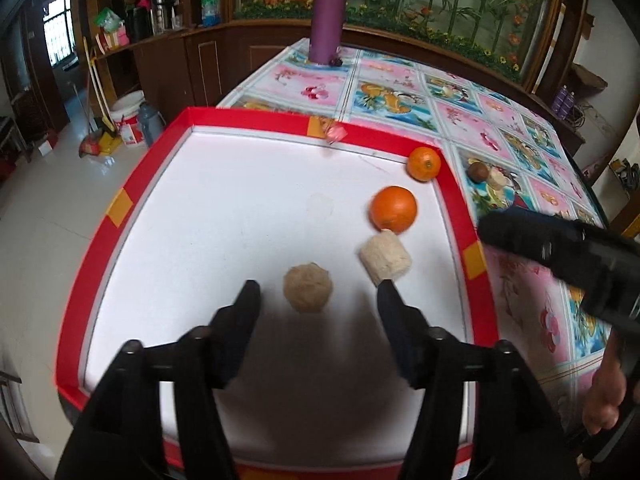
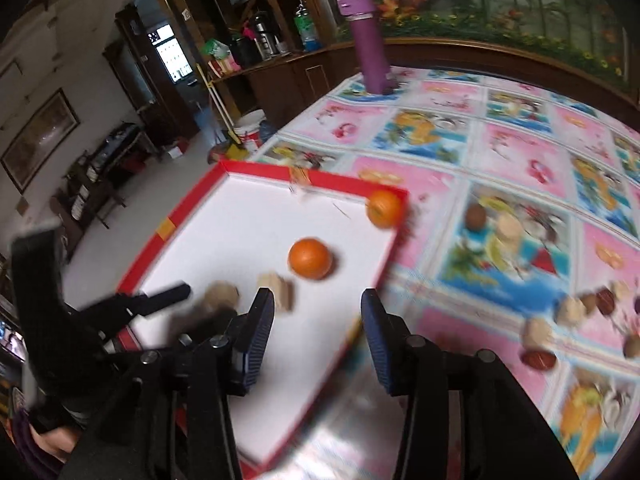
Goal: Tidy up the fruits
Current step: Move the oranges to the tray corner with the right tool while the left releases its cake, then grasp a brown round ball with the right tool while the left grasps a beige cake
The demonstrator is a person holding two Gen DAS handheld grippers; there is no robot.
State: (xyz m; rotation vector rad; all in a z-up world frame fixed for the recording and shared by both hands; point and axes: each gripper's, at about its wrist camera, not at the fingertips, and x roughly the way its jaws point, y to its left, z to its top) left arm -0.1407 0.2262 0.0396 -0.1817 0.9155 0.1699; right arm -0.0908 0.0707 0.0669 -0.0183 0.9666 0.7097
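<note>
Fruit is being gathered into the red-rimmed tray (image 1: 454,200), whose raised border keeps round pieces from rolling off the patterned tablecloth (image 1: 520,148). Four items already lie on its white floor: a small orange (image 1: 424,164) tucked into the corner at 1 o'clock, touching the rim; a larger orange (image 1: 393,209) just below it; a pale cylindrical piece (image 1: 385,258) touching that orange; and a round beige ball (image 1: 308,288) nearest the left gripper (image 1: 318,292).

The left gripper hangs low over the tray's near half, pointing toward 12 o'clock. Its jaws stand wide apart with the beige ball between their tips, touching neither, so it grips nothing.

The right gripper (image 2: 318,300) sits above the tray's right edge, tilted and aimed toward 12 o'clock. Its jaws are also well apart and empty. This view is blurred, so it is probably moving.

More fruit remains outside the tray: a brown kiwi-like fruit (image 1: 478,171) just beyond the rim at 2 o'clock, and a scatter of brown, reddish and pale pieces (image 2: 576,312) at 3 o'clock in the right view. A purple bottle (image 1: 327,12) stands far off at 12 o'clock.
</note>
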